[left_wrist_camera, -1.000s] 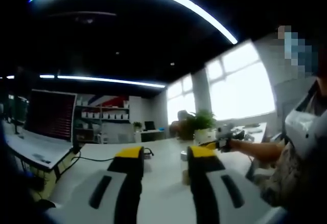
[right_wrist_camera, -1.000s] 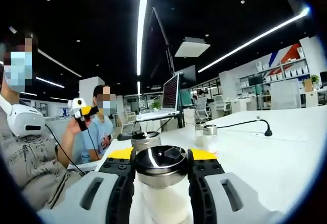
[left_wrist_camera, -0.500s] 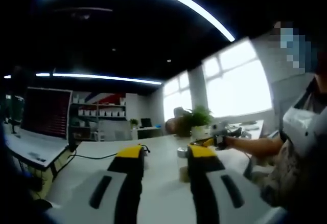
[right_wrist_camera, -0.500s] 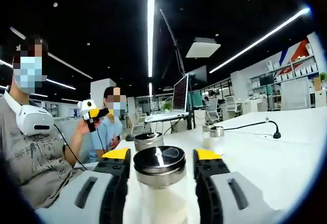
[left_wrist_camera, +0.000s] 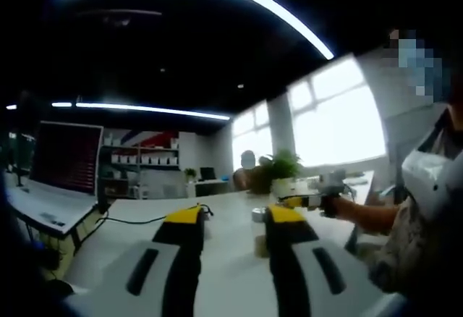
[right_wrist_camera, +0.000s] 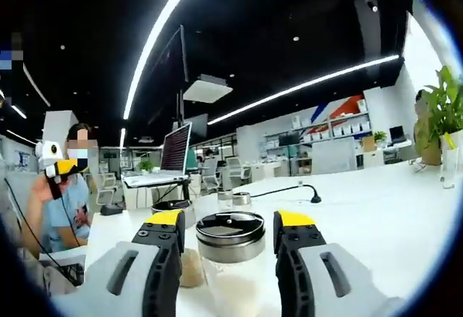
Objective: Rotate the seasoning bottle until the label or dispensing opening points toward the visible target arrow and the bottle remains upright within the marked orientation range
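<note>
Seasoning bottle stood upright between the right hand-held gripper's jaws, which were set apart beside its lid.
Right gripper view alone showed a second jar behind it on the white surface; left gripper view showed the left hand-held gripper wide, holding nothing, near a laptop.
</note>
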Tool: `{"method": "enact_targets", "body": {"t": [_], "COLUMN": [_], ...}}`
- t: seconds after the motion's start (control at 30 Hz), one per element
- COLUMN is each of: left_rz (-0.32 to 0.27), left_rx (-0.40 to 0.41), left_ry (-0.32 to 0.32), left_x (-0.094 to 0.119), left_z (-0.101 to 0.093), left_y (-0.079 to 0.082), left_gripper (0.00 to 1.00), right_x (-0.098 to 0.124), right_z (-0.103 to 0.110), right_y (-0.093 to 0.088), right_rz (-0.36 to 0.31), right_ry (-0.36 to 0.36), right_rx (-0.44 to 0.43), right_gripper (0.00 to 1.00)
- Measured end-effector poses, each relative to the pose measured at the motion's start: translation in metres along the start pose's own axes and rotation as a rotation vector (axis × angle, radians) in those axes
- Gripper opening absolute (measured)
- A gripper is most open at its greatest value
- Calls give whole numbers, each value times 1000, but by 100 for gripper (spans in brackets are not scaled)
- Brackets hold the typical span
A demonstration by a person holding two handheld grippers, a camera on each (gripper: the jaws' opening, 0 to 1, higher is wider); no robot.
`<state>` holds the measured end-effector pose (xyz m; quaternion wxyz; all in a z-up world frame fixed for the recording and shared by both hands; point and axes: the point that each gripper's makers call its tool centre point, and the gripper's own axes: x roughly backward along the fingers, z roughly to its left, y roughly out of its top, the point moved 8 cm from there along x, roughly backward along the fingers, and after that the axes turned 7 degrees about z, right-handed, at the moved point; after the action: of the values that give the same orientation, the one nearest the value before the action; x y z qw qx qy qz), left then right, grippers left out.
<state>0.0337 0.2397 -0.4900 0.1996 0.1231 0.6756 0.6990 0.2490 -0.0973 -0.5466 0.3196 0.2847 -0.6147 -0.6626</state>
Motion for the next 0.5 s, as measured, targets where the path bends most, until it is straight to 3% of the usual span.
{"method": "enact_targets", "body": {"t": [0.1, 0.2, 0.3, 0.37, 0.5], "left_rz": [-7, -8, -8, -6, -12], "left_rx": [-1, 1, 3, 3, 17], "left_ry": [7, 14, 16, 17, 18], "left_x": [2, 3, 2, 2, 2], "left_z": [1, 3, 4, 6, 8], "left_y": [1, 2, 1, 1, 0], "left_gripper": [35, 35, 35, 35, 35], "right_x": [-1, -5, -6, -7, -7], "right_z": [-4, -8, -6, -1, -1], "right_y": [-1, -2, -3, -3, -4], "right_rz": [-26, -13, -6, -1, 16], "right_ry": [-50, -36, -32, 15, 0], "right_rx": [-11, -48, -32, -28, 15], "right_gripper": [48, 48, 47, 40, 39]}}
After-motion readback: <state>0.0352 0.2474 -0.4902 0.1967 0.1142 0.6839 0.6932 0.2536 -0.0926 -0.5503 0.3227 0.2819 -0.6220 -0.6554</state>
